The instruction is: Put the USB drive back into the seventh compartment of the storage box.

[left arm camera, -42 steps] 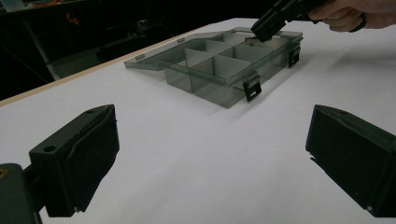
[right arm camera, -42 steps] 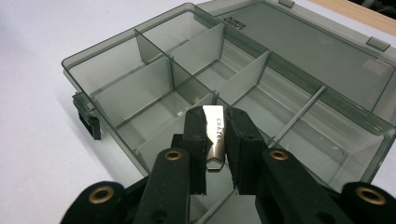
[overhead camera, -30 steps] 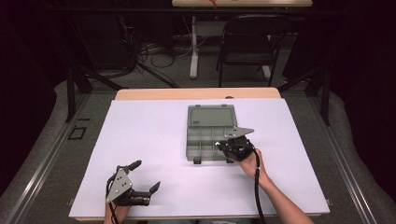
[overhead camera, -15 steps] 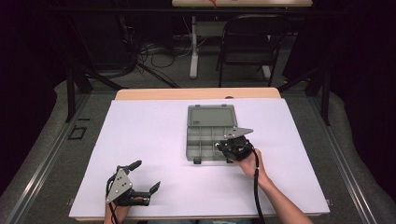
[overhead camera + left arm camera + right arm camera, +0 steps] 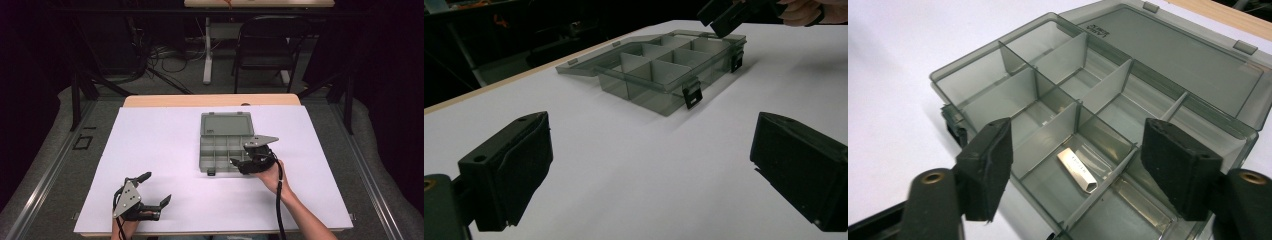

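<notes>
While the right gripper (image 5: pixel 1075 170) hovers above the organizer box (image 5: pixel 225 145), its just-opened jaws are empty and the metal piece (image 5: pixel 1077 170) lies in a near compartment — lifting carelessly could snag a divider; the left gripper (image 5: pixel 150 190) waits wide, well apart.

A: Is any lettering legible?
B: None. The small silver metal piece (image 5: pixel 1077 170), lying between the right gripper's (image 5: pixel 1075 165) jaws, bears marks too blurred to read; likewise the embossing on the grey translucent plastic organiser box's (image 5: pixel 1168 55) lid.
</notes>
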